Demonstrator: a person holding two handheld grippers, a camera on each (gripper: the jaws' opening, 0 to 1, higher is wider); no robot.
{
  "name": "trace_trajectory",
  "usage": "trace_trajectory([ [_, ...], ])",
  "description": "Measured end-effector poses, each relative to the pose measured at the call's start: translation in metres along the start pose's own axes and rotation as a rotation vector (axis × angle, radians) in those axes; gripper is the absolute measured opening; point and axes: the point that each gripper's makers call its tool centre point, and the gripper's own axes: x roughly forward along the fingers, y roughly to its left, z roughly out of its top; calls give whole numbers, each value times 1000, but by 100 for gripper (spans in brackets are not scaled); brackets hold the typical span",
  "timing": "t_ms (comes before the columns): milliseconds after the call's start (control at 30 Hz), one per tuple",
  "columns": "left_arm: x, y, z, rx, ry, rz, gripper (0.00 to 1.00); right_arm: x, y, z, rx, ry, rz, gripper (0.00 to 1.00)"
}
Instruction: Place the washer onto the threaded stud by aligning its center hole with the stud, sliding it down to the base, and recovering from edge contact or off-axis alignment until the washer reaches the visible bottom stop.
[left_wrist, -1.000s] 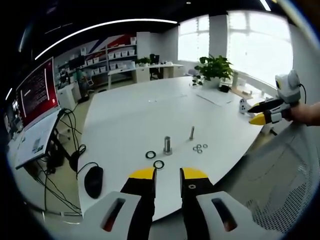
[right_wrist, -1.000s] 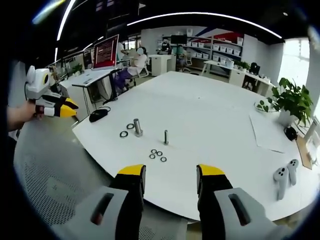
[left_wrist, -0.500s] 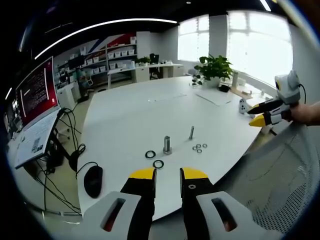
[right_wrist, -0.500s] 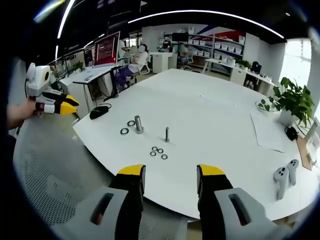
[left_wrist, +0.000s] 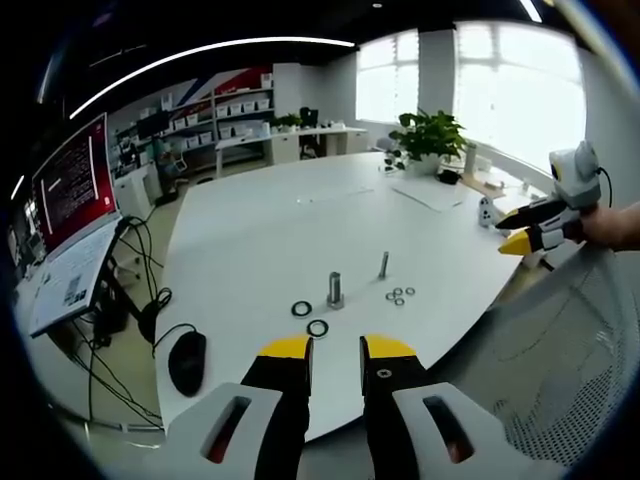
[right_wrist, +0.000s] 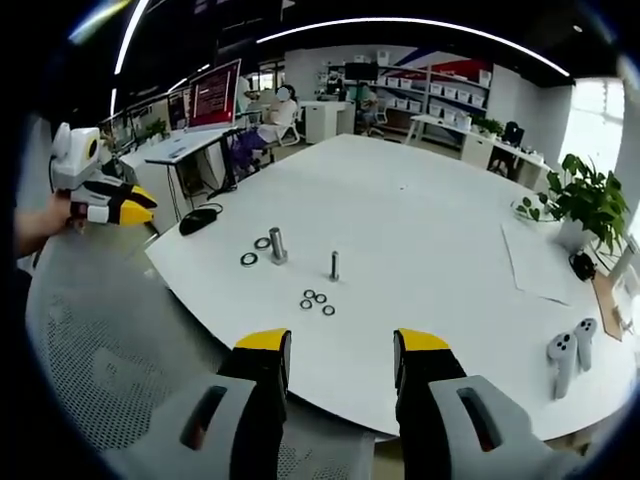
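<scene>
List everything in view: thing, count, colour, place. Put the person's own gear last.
Table: one, white, centre.
Thick stud: one, grey, upright near the table's edge.
Thin stud: one, grey, upright beside it.
Large washers: two, dark, flat by the thick stud.
Small washers: four, grey, clustered near the thin stud.
Mouse: one, black, table edge.
Plant: one, green, far side.
Controllers: two, white, table edge.
Paper: one sheet, white, near the plant.
Monitor: one, red screen, side desk.
Chair mesh: white, below the table edge.
Left gripper: yellow tips, open, empty.
Right gripper: yellow tips, open, empty.
</scene>
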Motion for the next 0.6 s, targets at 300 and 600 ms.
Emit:
trace_trajectory([
  [300,0,0,1,-3,-2,0,16,1,1,-2,-5,13,2,44],
  [600,0,-2,2,-19,-8,-13,18,3,0,-6,-12,31,7,45],
])
